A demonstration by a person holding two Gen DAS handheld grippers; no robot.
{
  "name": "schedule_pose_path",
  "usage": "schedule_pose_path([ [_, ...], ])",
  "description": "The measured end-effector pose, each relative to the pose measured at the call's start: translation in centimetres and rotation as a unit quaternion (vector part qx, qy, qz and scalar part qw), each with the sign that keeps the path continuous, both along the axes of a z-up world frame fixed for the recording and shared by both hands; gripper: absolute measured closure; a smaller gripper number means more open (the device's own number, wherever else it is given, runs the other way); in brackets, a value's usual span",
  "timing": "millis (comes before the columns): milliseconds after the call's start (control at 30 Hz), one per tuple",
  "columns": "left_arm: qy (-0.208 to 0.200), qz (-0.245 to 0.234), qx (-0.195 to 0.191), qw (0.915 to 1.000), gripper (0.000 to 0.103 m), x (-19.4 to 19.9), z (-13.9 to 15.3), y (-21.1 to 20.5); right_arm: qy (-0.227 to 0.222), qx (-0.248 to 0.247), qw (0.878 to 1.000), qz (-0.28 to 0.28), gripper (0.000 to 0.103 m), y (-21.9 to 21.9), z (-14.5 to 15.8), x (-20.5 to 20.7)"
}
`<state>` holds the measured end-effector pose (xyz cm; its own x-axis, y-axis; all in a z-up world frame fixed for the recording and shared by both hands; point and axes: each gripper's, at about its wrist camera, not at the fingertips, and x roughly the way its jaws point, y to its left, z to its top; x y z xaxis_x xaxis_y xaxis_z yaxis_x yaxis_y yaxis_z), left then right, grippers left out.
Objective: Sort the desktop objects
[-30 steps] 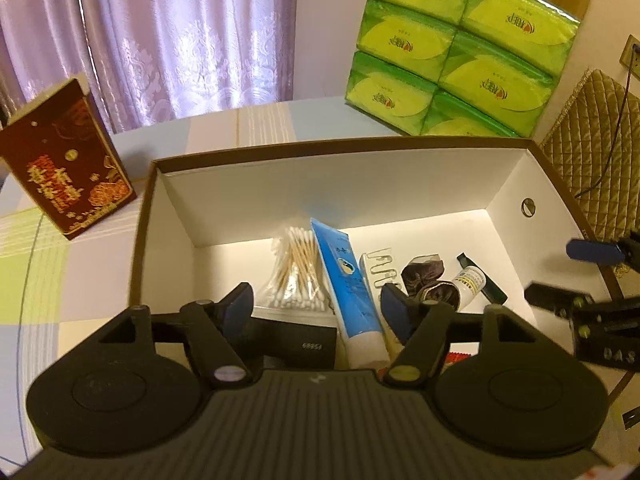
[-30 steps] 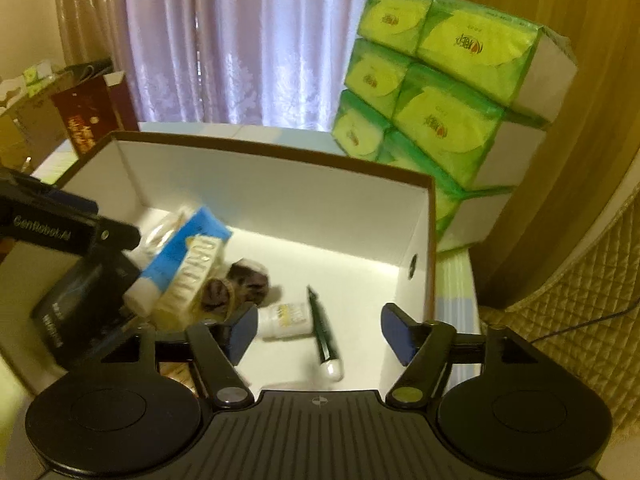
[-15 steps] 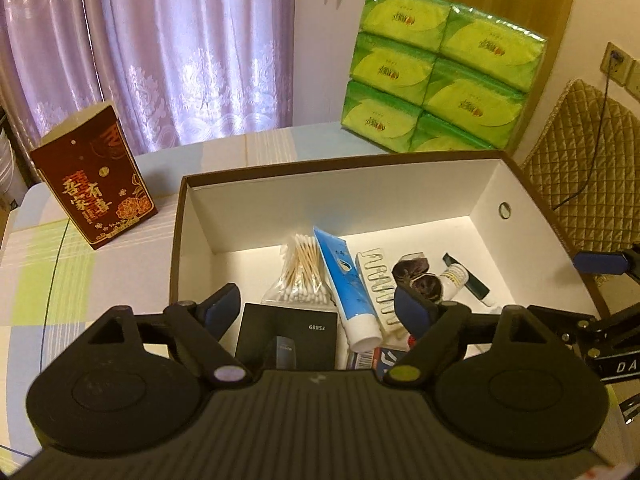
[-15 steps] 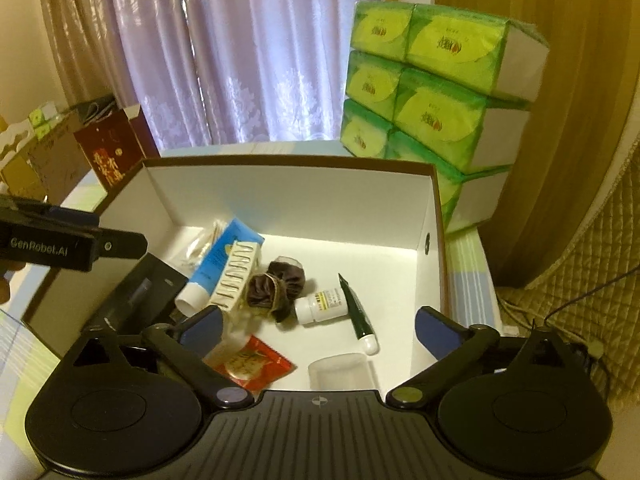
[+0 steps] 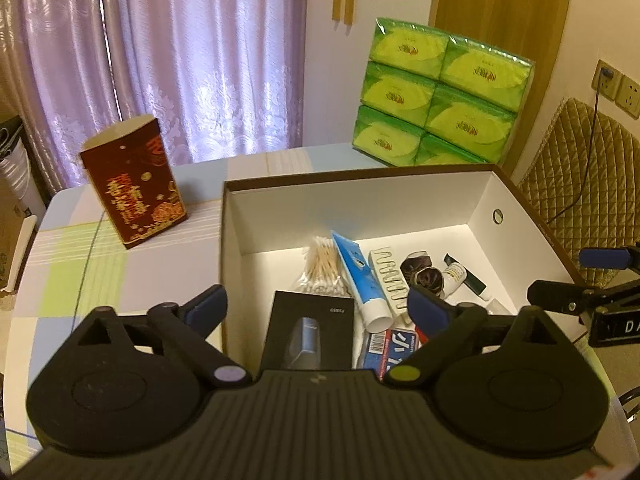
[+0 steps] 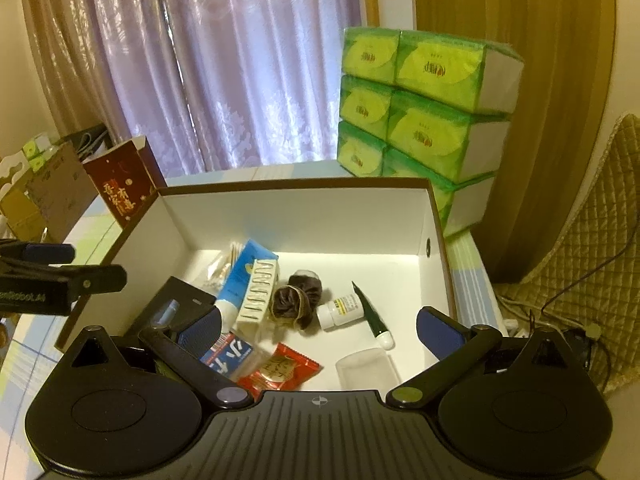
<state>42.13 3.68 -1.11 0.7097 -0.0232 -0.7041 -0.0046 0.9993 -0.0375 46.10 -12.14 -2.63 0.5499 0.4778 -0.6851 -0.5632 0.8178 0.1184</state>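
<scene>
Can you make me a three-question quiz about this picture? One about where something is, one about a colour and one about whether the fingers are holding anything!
1. Where is the blue tube?
A. In the box
B. On the tissue packs
C. On the chair

2. What colour is the snack packet?
A. Green
B. Red
C. White

3. What are the right gripper fingers doing?
A. Squeezing the bottle
B. Shut on nothing
C. Open and holding nothing

Answers:
1. A, it lies on the box floor beside the cotton swabs.
2. B, its wrapper is red.
3. C, the fingers stand wide apart with nothing between them.
</scene>
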Motion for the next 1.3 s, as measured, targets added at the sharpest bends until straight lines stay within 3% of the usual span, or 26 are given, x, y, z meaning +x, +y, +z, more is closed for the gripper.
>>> schedule_pose_path([
  [167, -0.013, 0.003, -0.018, 0.9997, 0.003, -1.9, 0.7, 1.2, -0.014, 0.001, 1.000, -0.015, 0.002, 0.6, 0.7, -1.7],
  [567, -0.042, 0.018, -0.016, 0.9988, 0.001, -7.3, 3.0, 1.8, -0.035, 0.016, 0.999, -0.035, 0.002, 0.1, 2.7, -6.4],
  [933, -0.044, 0.064, -0.007, 0.9970, 0.001, -13.8, 5.7, -0.8, -0.044, 0.016, 0.999, -0.019, 0.002, -2.8, 4.4, -11.6],
  [1300, -0.047, 0.075, -0.003, 0.9961, 0.001, -19.6, 7.0, -4.0, -0.048, 0.022, 0.999, 0.006, 0.002, -6.4, 5.3, -16.7],
])
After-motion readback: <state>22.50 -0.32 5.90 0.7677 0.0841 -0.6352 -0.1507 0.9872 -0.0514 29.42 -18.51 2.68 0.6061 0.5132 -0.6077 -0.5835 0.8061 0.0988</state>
